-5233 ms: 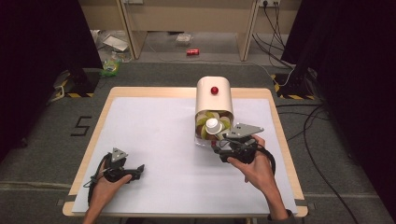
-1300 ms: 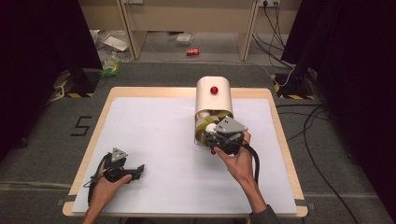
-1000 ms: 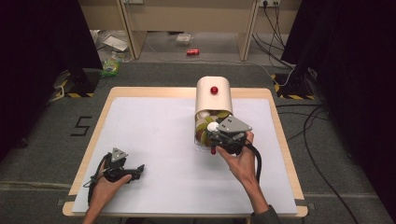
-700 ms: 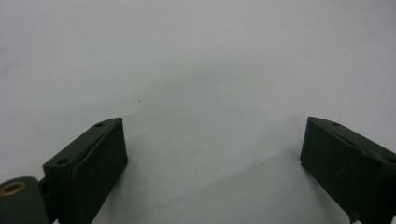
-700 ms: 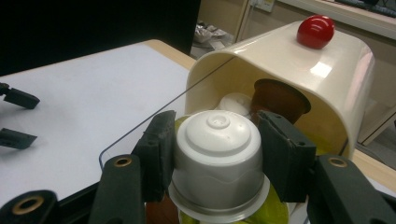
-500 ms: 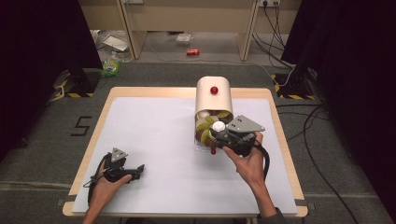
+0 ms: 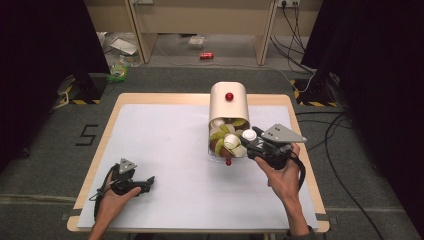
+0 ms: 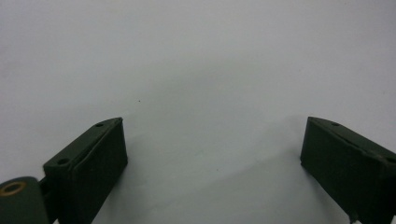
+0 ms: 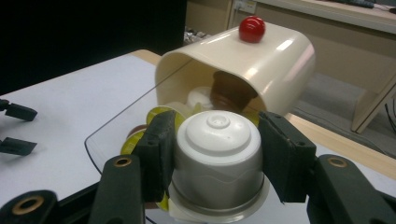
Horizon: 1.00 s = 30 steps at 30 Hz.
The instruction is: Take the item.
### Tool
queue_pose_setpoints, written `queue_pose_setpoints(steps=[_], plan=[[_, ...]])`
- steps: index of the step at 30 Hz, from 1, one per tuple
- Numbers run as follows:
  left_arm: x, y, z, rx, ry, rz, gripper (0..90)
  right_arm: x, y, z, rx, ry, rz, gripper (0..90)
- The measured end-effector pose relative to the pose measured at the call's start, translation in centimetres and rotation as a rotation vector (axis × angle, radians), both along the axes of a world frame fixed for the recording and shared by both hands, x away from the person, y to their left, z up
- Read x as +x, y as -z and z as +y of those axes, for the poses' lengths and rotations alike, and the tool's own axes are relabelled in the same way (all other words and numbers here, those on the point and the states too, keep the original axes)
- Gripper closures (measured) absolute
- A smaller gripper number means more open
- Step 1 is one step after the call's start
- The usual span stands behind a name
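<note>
Broad worktop (image 7: 165, 150), matte pale sheet over a light wooden edge, smooth and flat. Lying on its side at the far middle, a rounded cream plastic container (image 7: 229, 106) with a glossy shell, red ball knob (image 7: 229, 96) on top, clear drawer-like front gaping toward the near edge and crowded with small pods in white, yellow-green and brown.

Right tool (image 9: 218, 140) clamped on one white coffee capsule (image 9: 218, 144): squat ribbed dome, flat foil-looking rim, gripped across its sides by both black pads, just in front of the container's mouth. Left tool (image 8: 212, 154) resting low at the near-left corner of the worktop, jaws spread wide, nothing between them.

Likely trouble: slick, tapered capsule wall squirting out of the flat pads if tilted or squeezed unevenly; thin shell denting under pressure; neighbouring pods dragged out and rolling off the clear tray if brushed.
</note>
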<state>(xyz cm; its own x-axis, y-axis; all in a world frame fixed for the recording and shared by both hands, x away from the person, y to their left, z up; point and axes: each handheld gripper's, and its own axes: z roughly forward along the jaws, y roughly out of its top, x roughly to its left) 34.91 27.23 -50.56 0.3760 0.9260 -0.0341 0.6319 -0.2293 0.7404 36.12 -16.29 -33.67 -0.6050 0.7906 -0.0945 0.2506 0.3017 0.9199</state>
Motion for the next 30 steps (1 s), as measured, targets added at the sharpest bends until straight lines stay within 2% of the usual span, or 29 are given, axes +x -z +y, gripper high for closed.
queue_pose_setpoints(steps=[7, 13, 26, 30], plan=[[0.0, 0.0, 0.0, -0.001, 0.0, 0.0, 6.4, -0.2, 0.2, -2.4, -0.003, 0.061, -0.003, 48.7], [0.0, 0.0, 0.0, -0.001, 0.0, 0.001, 6.4, 0.1, 1.2, -4.5, -0.01, 0.116, 0.023, 48.7], [0.0, 0.0, 0.0, -0.002, 0.0, 0.002, 6.4, 1.1, 3.2, -6.4, -0.008, 0.17, 0.059, 48.7], [0.0, 0.0, 0.0, -0.002, 0.001, 0.002, 6.5, 1.6, 4.5, -7.0, -0.002, 0.192, 0.076, 48.6]])
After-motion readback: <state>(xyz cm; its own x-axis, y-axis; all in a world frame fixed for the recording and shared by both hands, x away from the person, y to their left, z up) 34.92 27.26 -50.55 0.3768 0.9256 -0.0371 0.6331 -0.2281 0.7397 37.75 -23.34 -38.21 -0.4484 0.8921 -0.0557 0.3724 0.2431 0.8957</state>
